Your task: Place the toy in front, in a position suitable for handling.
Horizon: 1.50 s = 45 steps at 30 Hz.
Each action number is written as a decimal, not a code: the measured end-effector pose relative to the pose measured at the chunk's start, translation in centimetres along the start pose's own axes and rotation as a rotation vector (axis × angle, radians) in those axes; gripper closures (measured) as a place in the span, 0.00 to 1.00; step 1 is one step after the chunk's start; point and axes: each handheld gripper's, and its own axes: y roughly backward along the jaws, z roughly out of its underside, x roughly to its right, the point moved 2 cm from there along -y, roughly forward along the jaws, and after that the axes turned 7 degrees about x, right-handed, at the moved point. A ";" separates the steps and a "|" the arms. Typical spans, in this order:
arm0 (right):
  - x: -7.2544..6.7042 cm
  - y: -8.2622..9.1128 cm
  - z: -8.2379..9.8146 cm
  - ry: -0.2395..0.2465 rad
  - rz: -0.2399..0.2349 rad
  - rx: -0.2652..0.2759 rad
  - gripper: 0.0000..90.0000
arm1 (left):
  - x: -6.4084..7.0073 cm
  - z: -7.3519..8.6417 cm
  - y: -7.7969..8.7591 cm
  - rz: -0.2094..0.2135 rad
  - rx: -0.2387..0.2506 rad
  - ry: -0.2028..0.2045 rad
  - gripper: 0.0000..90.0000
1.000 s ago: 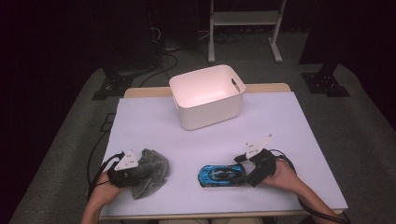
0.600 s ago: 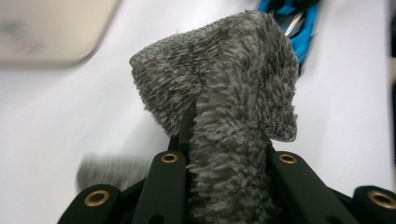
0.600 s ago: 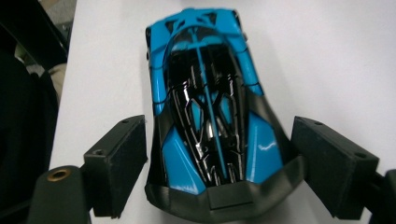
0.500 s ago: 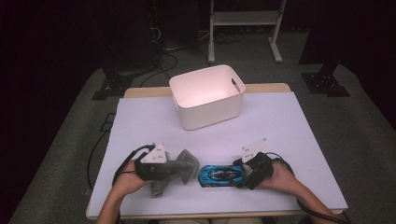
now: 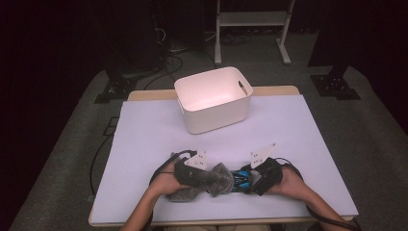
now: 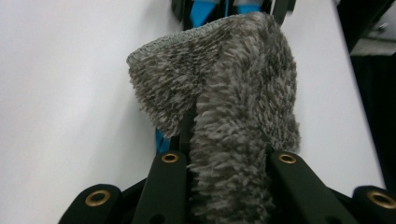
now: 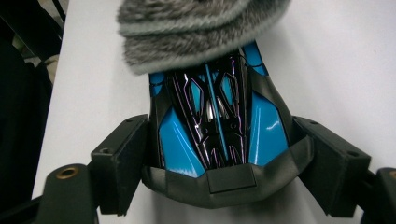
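White-covered table [image 5: 144, 139], dark room, grey floor. White bin [image 5: 213, 98] at 12 o'clock. Left gripper [image 5: 211, 177] pinches grey cloth [image 6: 224, 107] over blue toy car [image 7: 217, 126] at 6 o'clock; right gripper [image 5: 248, 180] clamps car.

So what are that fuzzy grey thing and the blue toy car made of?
The grey cloth looks like plush microfibre or chenille: a dense, matte, mottled pile with a stitched edge, and it folds limply. The toy car looks like hard plastic, though painted metal is possible: glossy blue and black panels show sharp highlights, while its rear part is duller.
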 end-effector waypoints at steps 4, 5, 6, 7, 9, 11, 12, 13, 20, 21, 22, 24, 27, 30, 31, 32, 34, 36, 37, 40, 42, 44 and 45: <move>-0.2 -0.4 -0.4 0.013 0.007 -0.005 0.24 | 0.1 -1.6 -1.0 0.014 -0.017 -0.032 0.84; -0.3 -0.5 -0.5 0.011 0.007 -0.002 0.24 | 0.1 -2.0 -1.3 0.020 -0.020 -0.043 0.84; -0.3 -0.6 -0.6 0.014 0.008 0.001 0.24 | 0.1 -2.3 -1.5 0.017 -0.025 -0.049 0.84; -0.4 -0.7 -0.6 0.010 0.008 0.003 0.24 | 0.1 -2.9 -1.9 0.021 -0.040 -0.057 0.84; -0.4 -0.9 -0.7 0.011 0.009 0.007 0.24 | 0.0 -3.4 -2.3 0.032 -0.049 -0.065 0.84; -0.4 -1.0 -0.7 0.008 0.010 0.016 0.24 | 0.0 -4.0 -2.8 0.042 -0.058 -0.074 0.84; -0.5 -1.3 -0.9 0.015 0.012 0.022 0.24 | 0.1 -4.5 -3.4 0.054 -0.059 -0.086 0.83; -0.5 -1.3 -0.9 0.015 0.012 0.022 0.24 | 0.1 -4.5 -3.4 0.054 -0.059 -0.086 0.83; -0.6 -1.7 -1.0 0.023 0.010 0.029 0.24 | 0.1 -4.9 -4.5 0.072 -0.075 -0.111 0.83; -0.7 -1.7 -1.0 0.024 0.013 0.026 0.24 | 0.1 -4.8 -4.2 0.066 -0.077 -0.114 0.83; -0.7 -1.7 -1.0 0.033 0.017 0.023 0.24 | 0.2 -4.4 -3.6 0.056 -0.063 -0.107 0.83; -0.8 -1.7 -1.1 0.039 0.020 0.020 0.24 | 0.2 -4.3 -3.4 0.050 -0.061 -0.104 0.83; -0.8 -1.8 -1.1 0.039 0.022 0.014 0.24 | 0.3 -3.3 -1.9 0.014 -0.063 -0.105 0.83; -0.8 -1.8 -1.1 0.040 0.022 0.012 0.24 | 0.4 -2.2 -0.8 -0.012 -0.068 -0.093 0.83; -0.8 -1.8 -1.1 0.041 0.023 0.012 0.24 | 0.5 -1.6 -0.3 -0.020 -0.066 -0.083 0.83; -0.8 -1.8 -1.1 0.040 0.022 0.012 0.24 | 0.5 -1.1 0.1 -0.027 -0.066 -0.069 0.83; -0.8 -1.8 -1.2 0.039 0.025 0.003 0.23 | 0.6 -0.1 0.7 -0.035 -0.059 -0.046 0.83; -0.9 -1.8 -1.2 0.048 0.030 0.001 0.23 | 0.6 1.0 1.4 -0.053 -0.044 -0.015 0.83; -0.9 -1.9 -1.2 0.052 0.032 -0.002 0.23 | 0.6 1.4 1.6 -0.061 -0.032 -0.002 0.83; -1.0 -2.0 -1.3 0.053 0.036 -0.006 0.23 | 0.8 2.2 2.4 -0.072 -0.036 0.003 0.83; -1.0 -2.1 -1.4 0.068 0.046 -0.013 0.23 | 0.8 2.5 2.8 -0.087 -0.062 -0.001 0.83; -1.1 -2.1 -1.4 0.063 0.051 -0.018 0.23 | 0.8 2.9 3.0 -0.089 -0.053 0.013 0.82; -1.1 -2.1 -1.4 0.065 0.053 -0.020 0.23 | 0.7 3.0 3.0 -0.099 -0.065 0.013 0.82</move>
